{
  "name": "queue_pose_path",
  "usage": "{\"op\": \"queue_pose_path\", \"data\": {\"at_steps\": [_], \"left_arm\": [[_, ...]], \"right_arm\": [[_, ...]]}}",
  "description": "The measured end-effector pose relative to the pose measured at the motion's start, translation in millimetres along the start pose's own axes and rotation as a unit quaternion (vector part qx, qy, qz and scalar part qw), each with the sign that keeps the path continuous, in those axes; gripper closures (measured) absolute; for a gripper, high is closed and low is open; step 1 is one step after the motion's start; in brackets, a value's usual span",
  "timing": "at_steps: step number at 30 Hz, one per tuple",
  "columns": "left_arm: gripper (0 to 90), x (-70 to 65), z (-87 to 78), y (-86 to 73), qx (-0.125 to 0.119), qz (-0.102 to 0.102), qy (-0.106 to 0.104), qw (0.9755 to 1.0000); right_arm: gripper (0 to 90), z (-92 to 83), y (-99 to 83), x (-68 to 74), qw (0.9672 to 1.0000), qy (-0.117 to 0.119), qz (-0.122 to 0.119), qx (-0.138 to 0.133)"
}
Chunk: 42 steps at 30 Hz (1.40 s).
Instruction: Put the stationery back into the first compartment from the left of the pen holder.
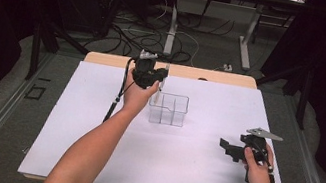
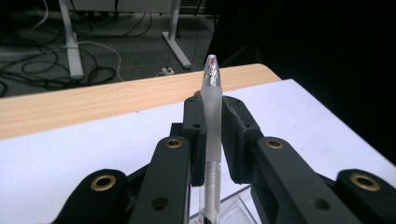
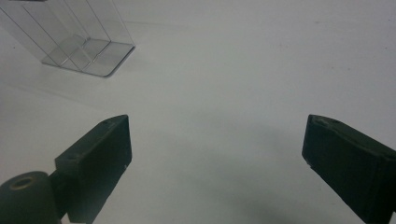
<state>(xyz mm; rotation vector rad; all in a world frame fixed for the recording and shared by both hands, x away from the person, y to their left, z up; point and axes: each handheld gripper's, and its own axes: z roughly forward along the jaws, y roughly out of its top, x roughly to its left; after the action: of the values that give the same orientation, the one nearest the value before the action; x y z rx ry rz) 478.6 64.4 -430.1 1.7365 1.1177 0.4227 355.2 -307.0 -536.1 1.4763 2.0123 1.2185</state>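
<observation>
Pen [image 2: 212,121] clamped in left gripper [image 2: 212,135] above white table sheet [image 1: 94,125].

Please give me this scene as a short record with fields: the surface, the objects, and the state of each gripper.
surface: white sheet covering a wooden table
container: clear plastic organizer with compartments, standing mid-table
pen: frosted clear pen, held upright, tip up
left gripper: shut on the pen, raised near the organizer's far left corner
right gripper: jaws wide apart, holding nothing, over the bare sheet to the right of the organizer
organizer contents: nothing seen inside
</observation>
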Motion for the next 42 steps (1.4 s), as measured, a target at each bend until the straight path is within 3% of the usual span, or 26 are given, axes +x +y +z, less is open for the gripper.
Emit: {"op": "queue_pose_path", "data": {"at_steps": [6, 11, 25, 37, 42], "left_arm": [[80.1, -4.4, -2.0, -3.8, -0.005, 0.027, -0.001, 0.9996], [80.2, -4.1, -2.0, -9.8, -0.01, 0.032, -0.001, 0.9994], [80.1, -1.8, -1.9, -24.2, -0.008, 0.029, -0.003, 0.9995], [79.7, 0.0, -3.5, -26.9, -0.002, 0.032, -0.004, 0.9995], [67.9, -0.5, -7.8, -27.2, -0.002, 0.032, -0.012, 0.9994]], "right_arm": [[7.9, -0.4, -0.3, -0.3, 1.0, -0.001, 0.0, 0.0], [7.9, -0.3, 0.0, -0.2, 1.0, -0.001, -0.002, -0.001], [8.0, 0.9, 0.2, 2.2, 1.0, -0.001, -0.003, 0.002], [8.4, 1.2, 0.3, 2.6, 1.0, -0.002, -0.006, 0.002], [8.4, 1.3, 0.4, 2.4, 1.0, -0.001, -0.006, 0.002]]}}
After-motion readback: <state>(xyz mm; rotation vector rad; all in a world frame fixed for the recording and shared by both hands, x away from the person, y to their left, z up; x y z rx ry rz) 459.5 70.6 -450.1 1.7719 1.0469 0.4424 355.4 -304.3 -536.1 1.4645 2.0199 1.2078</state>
